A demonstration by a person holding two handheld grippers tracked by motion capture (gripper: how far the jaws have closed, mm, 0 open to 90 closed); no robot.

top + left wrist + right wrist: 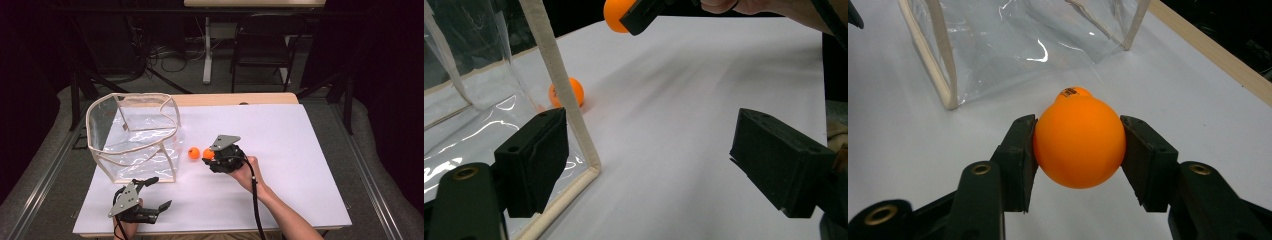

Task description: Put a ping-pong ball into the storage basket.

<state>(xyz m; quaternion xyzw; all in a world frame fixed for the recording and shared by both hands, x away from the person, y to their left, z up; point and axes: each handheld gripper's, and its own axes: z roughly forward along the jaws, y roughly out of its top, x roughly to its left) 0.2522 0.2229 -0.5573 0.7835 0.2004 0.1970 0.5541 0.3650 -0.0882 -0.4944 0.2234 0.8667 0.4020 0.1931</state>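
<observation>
Two small round orange plastic balls are on show here. One orange ball (1079,141) is smooth and shiny, and the right gripper (1079,150) has its black fingers (1017,162) clamped on it, one on each side. In the high view this held ball (208,154) sits at the tip of the right gripper (211,156), just over the white desk (280,150). The second orange ball (193,152) lies on the desk just beside it, close to the clear plastic bag with cream edges (135,135), which stands open. The right gripper view shows small dark print on the second ball (1074,92), which peeks out from behind the held one; the high view is too far off to show that. The left gripper view shows the second ball (574,92) partly behind the bag's cream edge (564,85). The left gripper (152,192) rests near the front of the desk by the bag, and its fingers (531,160) are wide apart with nothing between them.
</observation>
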